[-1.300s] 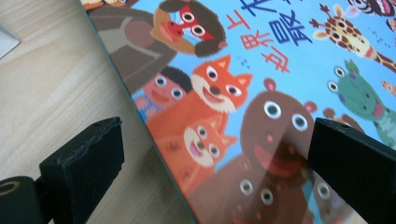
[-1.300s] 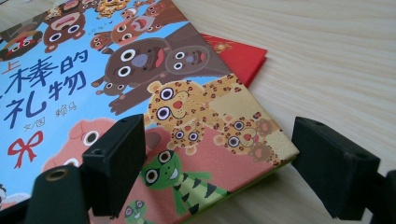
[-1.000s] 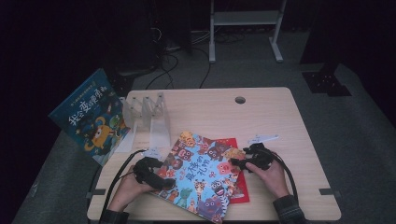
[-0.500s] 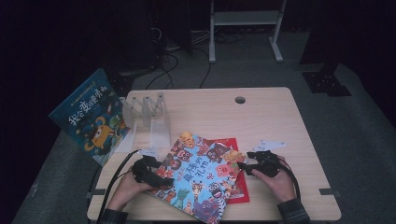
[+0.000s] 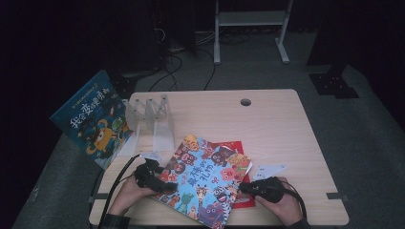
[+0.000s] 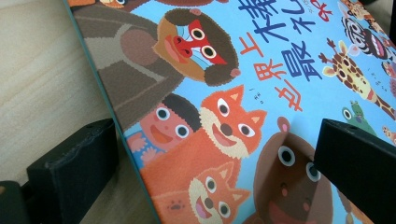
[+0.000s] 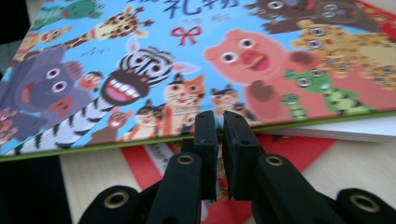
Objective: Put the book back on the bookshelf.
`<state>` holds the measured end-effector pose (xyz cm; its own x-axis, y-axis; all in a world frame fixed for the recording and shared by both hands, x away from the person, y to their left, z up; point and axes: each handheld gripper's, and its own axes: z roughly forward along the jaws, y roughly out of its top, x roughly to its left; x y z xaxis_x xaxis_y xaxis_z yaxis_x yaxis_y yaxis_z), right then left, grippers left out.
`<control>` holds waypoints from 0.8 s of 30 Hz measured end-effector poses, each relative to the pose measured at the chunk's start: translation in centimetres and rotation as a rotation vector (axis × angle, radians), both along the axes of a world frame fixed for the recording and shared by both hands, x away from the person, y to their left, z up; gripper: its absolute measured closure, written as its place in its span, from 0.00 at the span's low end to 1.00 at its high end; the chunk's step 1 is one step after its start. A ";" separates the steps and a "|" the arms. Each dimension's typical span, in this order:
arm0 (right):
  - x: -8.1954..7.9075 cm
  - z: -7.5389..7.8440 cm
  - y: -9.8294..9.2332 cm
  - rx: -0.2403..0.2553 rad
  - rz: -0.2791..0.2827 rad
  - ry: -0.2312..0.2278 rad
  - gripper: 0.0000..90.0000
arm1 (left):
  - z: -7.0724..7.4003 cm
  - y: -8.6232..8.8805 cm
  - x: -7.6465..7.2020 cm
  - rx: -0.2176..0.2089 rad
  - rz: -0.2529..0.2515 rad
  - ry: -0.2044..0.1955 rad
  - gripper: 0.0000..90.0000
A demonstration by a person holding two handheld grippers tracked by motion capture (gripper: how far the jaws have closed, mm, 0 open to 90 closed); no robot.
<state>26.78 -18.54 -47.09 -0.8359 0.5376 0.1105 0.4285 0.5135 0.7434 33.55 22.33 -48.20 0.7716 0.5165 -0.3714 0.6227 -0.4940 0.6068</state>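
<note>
My right claw [image 7: 219,122], jaws just closed on nothing, backs off the blue animal-covered picture book [image 5: 205,179] (left claw [image 5: 160,183] straddling it): released.

The left black two-jaw gripper [image 5: 160,183], lower left of the high view, has jaws spread wide. The right black gripper [image 5: 244,187], lower right, has just been closing; its jaws stand nearly together with nothing between.

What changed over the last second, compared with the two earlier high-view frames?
The right gripper has slid back along the blue animal book's right edge toward the near table edge, and its jaws have just been closing; they now stand almost together with nothing between them. The left gripper stays at the book's left edge, open astride it. The book, the red one beneath and the clear rack kept their places.
</note>
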 end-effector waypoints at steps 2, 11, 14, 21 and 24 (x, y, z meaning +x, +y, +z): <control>-0.2 -0.1 0.3 -0.001 0.013 0.000 0.95 | -0.1 0.0 0.1 -0.003 -0.001 0.007 0.00; -0.4 -0.1 0.4 0.003 0.034 0.007 0.98 | -0.1 -0.6 -0.1 -0.012 -0.025 0.012 0.00; -0.4 -0.1 0.5 -0.004 0.036 -0.001 0.98 | -0.1 -0.7 -0.1 -0.015 -0.008 0.024 0.00; -0.4 -0.1 0.5 0.000 0.038 -0.001 0.99 | 0.1 -0.9 0.4 -0.040 0.013 0.066 0.00; -0.4 -0.2 0.6 0.000 0.037 -0.002 0.99 | 0.6 -0.8 0.7 -0.053 0.017 0.059 0.00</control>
